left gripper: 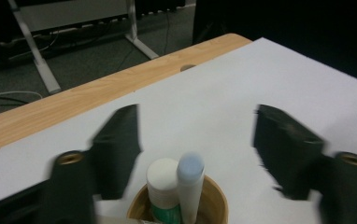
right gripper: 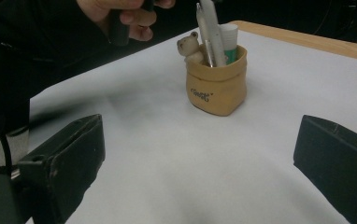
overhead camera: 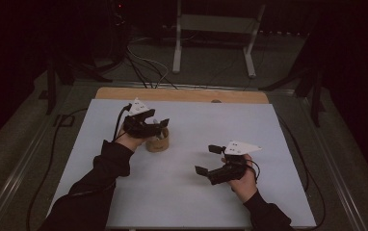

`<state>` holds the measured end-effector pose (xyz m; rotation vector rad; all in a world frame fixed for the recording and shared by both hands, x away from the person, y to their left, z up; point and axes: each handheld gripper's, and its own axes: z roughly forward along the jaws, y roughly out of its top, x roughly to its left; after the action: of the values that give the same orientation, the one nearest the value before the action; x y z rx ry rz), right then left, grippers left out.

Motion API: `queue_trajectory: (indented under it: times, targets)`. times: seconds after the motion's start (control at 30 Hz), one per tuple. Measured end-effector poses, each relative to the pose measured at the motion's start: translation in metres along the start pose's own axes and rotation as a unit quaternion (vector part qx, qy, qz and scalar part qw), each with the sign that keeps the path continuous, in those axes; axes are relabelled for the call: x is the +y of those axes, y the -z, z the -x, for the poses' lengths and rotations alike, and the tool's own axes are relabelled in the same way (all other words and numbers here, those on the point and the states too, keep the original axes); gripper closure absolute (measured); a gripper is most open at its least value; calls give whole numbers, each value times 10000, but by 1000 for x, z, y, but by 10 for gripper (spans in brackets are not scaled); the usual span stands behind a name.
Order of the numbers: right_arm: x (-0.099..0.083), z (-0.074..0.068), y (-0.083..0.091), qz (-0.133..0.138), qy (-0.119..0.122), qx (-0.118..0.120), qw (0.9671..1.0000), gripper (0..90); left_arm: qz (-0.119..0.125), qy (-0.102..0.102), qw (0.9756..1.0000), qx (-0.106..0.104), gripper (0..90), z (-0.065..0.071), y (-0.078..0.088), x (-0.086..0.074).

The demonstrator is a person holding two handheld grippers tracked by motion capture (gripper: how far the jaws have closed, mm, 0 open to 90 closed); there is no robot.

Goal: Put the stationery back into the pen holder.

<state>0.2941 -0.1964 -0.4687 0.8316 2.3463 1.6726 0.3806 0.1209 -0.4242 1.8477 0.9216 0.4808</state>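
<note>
On the table (overhead camera: 269, 144) a tan cup (right gripper: 216, 86) holds pens (right gripper: 209, 28), a glue stick (left gripper: 163, 186) and a small bear (right gripper: 189, 46), left tongs (left gripper: 195, 135) spread above it, right tongs (overhead camera: 210, 159) apart nearby.

Left gripper (overhead camera: 159, 126) and right gripper (overhead camera: 209, 159) both open-jawed (forearms in dark sleeves).

A pen holder (overhead camera: 157, 142) stands on a sheet-covered table (overhead camera: 269, 125), left of centre. In it stand a pen (right gripper: 210, 28), a glue stick (right gripper: 229, 39) and a small bear figure (right gripper: 189, 46). The left gripper (overhead camera: 159, 126) hovers directly above the holder. The right gripper (overhead camera: 208, 159) sits well apart, to the right and nearer the person.
</note>
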Motion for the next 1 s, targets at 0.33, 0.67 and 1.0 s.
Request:
queue_trajectory:
  times: [0.33,0.67,1.0]
  targets:
    - [0,-1,-1,-9,4,12,10000,22,150,295,9989,-318,17,-9,17,2]
    - [0,-1,0,-18,11,24,10000,22,409,147,9975,-562,2,-5,40,1]
    - [-2,1,0,-7,-16,43,10000,21,527,2,9933,-1024,2,3,57,-13]
